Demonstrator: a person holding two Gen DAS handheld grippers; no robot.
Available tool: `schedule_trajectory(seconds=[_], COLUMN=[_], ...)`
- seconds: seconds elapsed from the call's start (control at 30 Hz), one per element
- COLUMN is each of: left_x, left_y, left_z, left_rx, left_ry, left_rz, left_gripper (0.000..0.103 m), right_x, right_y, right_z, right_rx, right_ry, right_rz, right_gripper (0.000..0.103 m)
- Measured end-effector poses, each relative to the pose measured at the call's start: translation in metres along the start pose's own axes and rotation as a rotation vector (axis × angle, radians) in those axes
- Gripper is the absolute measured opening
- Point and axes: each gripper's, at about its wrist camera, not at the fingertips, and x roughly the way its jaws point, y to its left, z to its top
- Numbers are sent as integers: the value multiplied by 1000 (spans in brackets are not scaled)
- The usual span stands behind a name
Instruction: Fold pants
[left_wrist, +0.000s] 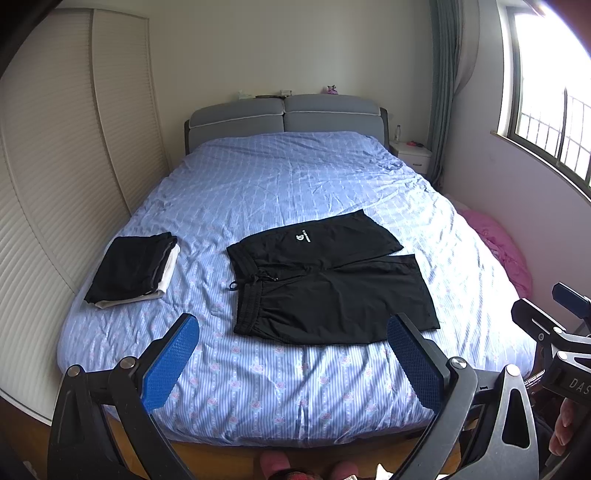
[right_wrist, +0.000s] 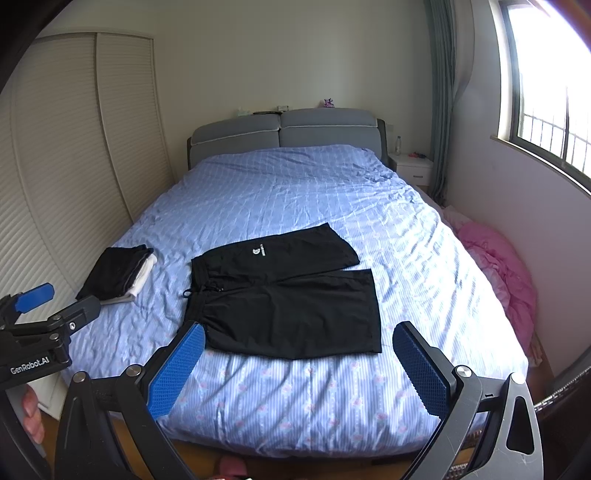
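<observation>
Black shorts (left_wrist: 325, 280) lie flat on the bed (left_wrist: 295, 177), waistband toward a folded clothes stack (left_wrist: 133, 269) beside them. Left hand-held gripper (left_wrist: 291, 365) and right hand-held gripper (right_wrist: 299, 369) hover wide apart, empty, near the bed's foot.

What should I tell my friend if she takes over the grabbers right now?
Left gripper: open, empty, held above the foot of the bed.
Right gripper: open, empty too.
Black shorts lie flat and unfolded on the bed, waistband toward the left.
A folded pile of clothes sits to their left.
Done: the pile. Left: fold the shorts, probably one leg over the other first.
</observation>
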Motion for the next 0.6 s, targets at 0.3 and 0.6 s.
schedule_trajectory(seconds=[0.3,0.6], left_x=[1,8], left_y=[0,-3], left_z=[0,3], left_rx=[-1,-12], left_ry=[0,12], left_rz=[5,21], left_gripper=[103,103], right_x=[3,10], right_y=[0,0], right_z=[-1,2], right_rx=[-2,-8], right_ry=[3,8], right_rz=[5,17], right_gripper=[103,103])
